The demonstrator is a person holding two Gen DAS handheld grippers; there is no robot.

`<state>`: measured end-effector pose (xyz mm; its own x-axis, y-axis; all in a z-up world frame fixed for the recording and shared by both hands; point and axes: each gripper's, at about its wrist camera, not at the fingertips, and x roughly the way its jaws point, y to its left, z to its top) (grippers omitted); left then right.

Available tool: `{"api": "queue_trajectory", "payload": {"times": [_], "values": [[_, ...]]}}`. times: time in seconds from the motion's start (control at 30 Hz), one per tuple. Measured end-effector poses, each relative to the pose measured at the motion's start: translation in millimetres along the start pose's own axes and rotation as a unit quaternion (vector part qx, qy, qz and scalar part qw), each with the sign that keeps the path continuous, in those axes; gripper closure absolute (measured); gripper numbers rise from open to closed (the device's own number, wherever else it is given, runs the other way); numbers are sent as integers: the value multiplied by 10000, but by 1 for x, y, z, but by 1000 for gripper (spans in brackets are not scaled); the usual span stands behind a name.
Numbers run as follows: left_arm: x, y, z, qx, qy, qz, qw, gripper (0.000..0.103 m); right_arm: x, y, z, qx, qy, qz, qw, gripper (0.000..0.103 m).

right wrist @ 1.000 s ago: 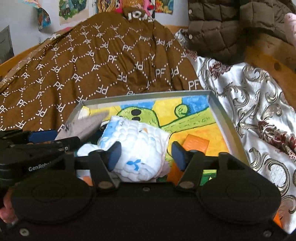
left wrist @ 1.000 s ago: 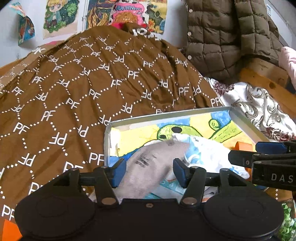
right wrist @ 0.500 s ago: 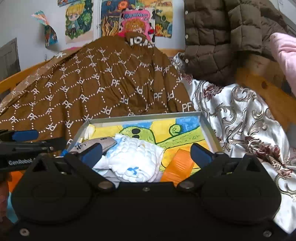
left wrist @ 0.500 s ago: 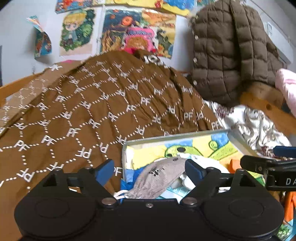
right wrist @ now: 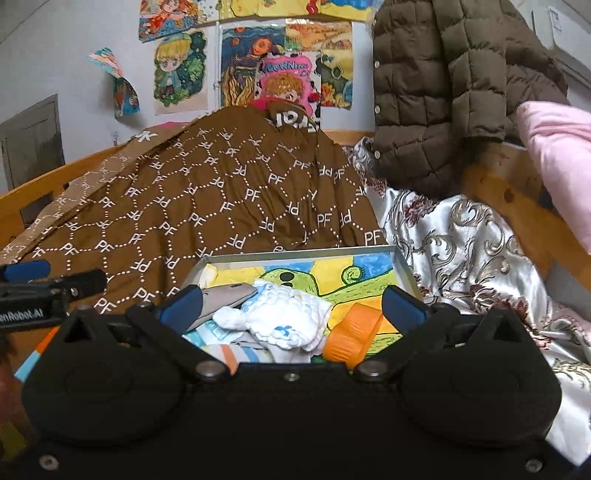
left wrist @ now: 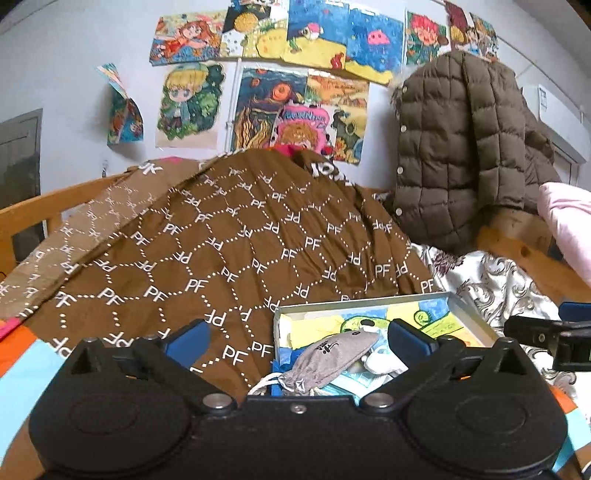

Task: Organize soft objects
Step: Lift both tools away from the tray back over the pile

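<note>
With both claws now spread wide and drawn back from the tray (right wrist: 404,267), the grey pouch (left wrist: 328,356) and white quilted cloth (right wrist: 291,317) lie released inside it.

Left tool (left wrist: 299,338) jaws opening, empty; right tool (right wrist: 291,304) spread wide, empty

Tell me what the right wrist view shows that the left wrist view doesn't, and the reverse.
Only the right wrist view: the orange soft block lying in the box beside the white quilted cloth, and the striped cloth at the box's near edge.

Only the left wrist view: the grey pouch's white drawstring, and the top row of wall drawings.

Both: the grey pouch, the picture-lined box, the brown patterned quilt and the brown puffer jacket. The left gripper and right gripper are open and hold nothing.
</note>
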<state>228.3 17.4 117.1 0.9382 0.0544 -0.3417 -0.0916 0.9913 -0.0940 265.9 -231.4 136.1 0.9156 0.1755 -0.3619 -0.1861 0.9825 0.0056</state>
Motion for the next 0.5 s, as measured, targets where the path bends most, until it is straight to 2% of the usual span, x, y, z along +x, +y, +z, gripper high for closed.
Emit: {"api": "queue_trajectory", "payload": {"times": [0.27, 0.5], "values": [[-56, 12, 1, -191, -234, 17, 9995, 1, -71, 8, -2, 62, -172, -138, 9997, 1], [-104, 27, -11, -32, -425, 83, 9991, 1, -134, 12, -9, -7, -372, -310, 9988, 1]]}}
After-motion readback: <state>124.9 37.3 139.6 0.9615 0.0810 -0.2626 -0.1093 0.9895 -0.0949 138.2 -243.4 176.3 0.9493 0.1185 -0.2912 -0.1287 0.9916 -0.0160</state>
